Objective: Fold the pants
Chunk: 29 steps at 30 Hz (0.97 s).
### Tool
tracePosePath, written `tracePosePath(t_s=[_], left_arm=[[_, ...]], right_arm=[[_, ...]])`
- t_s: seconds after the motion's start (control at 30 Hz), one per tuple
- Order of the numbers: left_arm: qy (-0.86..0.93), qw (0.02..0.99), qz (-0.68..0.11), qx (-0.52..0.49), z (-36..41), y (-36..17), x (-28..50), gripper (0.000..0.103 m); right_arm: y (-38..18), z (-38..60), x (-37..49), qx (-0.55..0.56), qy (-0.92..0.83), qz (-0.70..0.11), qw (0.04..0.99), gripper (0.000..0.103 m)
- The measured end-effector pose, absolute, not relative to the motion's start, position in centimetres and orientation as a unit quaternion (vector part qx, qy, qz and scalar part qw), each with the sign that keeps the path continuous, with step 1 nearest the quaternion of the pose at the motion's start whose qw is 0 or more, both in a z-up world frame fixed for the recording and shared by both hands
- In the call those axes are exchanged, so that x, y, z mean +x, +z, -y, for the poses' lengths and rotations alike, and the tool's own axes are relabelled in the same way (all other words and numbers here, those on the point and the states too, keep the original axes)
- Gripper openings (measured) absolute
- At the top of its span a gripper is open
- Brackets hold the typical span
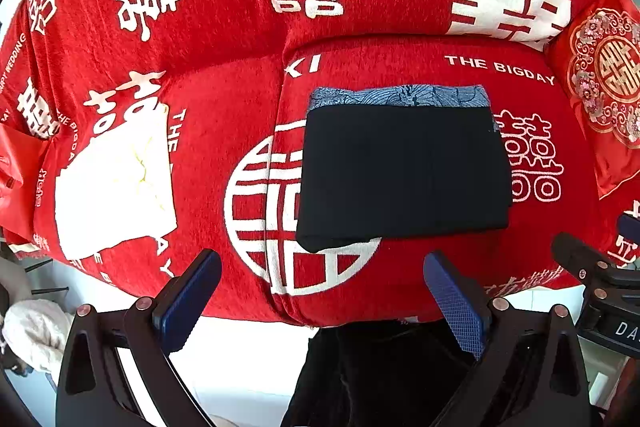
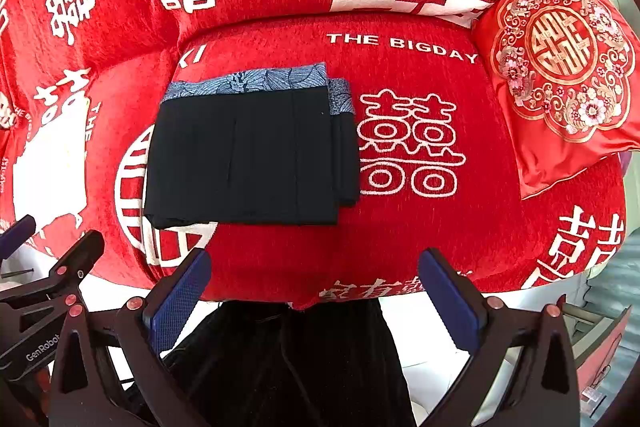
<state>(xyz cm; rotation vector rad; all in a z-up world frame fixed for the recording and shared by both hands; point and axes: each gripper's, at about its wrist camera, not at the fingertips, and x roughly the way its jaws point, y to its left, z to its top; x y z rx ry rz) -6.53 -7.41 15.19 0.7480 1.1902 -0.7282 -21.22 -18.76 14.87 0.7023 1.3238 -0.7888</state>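
Observation:
The black pants (image 1: 404,171) lie folded into a flat rectangle on the red sofa seat (image 1: 224,115), with a blue patterned waistband (image 1: 400,95) along the far edge. They also show in the right wrist view (image 2: 248,155). My left gripper (image 1: 322,285) is open and empty, held back from the pants' near edge. My right gripper (image 2: 314,283) is open and empty, also short of the pants. The right gripper's tip shows at the right edge of the left wrist view (image 1: 592,267).
A folded white garment (image 1: 116,187) lies on the left seat. A red embroidered cushion (image 2: 560,75) leans at the right. The sofa front edge (image 2: 360,291) is just below the grippers. Dark cloth (image 2: 304,363) hangs below it over a white floor.

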Motion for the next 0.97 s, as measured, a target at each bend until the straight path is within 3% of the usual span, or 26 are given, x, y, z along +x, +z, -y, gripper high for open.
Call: tracePosePath(t_s=[0.97], left_arm=[[-0.339, 0.702, -0.536, 0.325, 7.21, 15.47, -6.85, 0.101]], right_arm=[[15.17, 18.29, -20.63, 0.301, -0.341, -0.588, 0.669, 0.103]])
